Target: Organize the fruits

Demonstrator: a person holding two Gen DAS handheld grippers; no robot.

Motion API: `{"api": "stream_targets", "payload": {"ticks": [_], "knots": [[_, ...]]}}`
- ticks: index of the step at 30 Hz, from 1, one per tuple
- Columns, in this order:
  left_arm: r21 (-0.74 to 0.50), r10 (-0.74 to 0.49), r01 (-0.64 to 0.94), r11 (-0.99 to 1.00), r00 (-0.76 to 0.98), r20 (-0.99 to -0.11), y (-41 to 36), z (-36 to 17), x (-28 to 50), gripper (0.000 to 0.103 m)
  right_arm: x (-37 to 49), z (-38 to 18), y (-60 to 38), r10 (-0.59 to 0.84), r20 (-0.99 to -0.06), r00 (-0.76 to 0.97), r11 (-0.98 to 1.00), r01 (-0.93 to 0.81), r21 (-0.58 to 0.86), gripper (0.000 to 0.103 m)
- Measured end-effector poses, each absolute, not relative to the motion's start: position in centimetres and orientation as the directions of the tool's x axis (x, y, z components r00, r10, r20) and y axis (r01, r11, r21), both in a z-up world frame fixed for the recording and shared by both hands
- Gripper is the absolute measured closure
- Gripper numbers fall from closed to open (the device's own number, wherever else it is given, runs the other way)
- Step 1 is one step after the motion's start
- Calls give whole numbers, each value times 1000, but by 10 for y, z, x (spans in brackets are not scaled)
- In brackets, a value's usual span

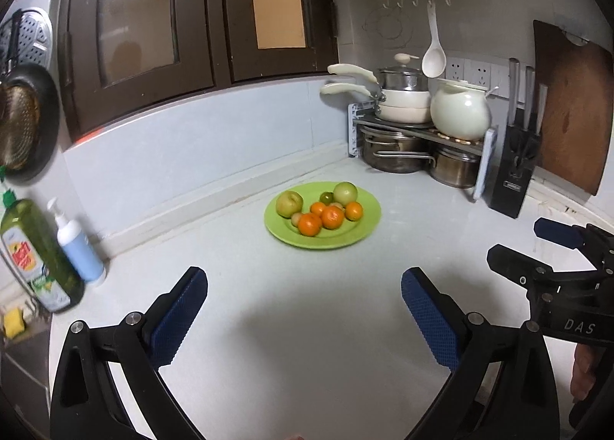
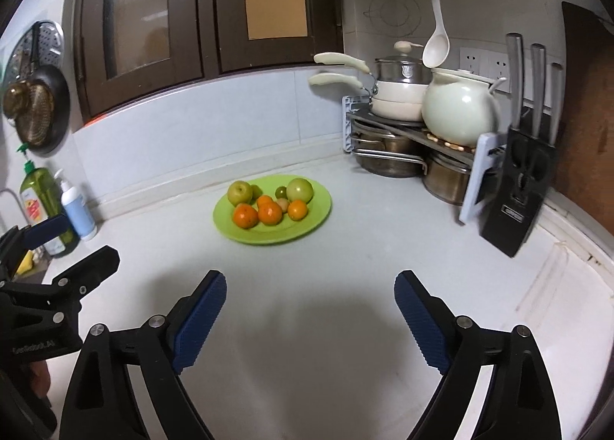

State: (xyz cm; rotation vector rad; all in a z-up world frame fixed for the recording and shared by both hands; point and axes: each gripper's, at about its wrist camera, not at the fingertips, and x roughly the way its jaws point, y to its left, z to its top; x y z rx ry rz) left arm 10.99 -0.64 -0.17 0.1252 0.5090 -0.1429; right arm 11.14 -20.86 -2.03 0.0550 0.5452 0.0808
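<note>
At centre frame in both wrist views, on a pale tabletop (image 1: 307,325): green plate (image 1: 368,225) heaped with fruit — four oranges (image 1: 332,217), two larger green apples (image 1: 345,192), one small dark green fruit (image 1: 327,197) and a couple of small pale ones tucked between. Low in the left view, left hand-held gripper (image 1: 304,319) spread wide, nothing between its blue pads (image 1: 180,319); low in the right view, right hand-held gripper (image 2: 310,319) likewise agape and empty. Both well short of the plate. Upper right: stacked pots (image 1: 403,102) on a rack, knife block (image 1: 516,175) alongside; soap bottles (image 1: 78,244) at left edge. Fruit likely light, round, smooth-skinned and prone to rolling; oranges probably soft enough to bruise, so best pinched gently across the widest middle, top fruit first.
</note>
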Motion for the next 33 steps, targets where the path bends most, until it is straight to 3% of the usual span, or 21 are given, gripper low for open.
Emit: {"api": "stream_targets", "payload": {"ticks": [17,33], "knots": [[82,-43,89,993,895,-445,-28,7,12,0,23,-12,-238,147,-483,863,989,-137,58,13],[81,-39,82,993,900,-435,-38,8,-15,0,-4,-11,-248,159,-469,869,987,-155,48,13]]}}
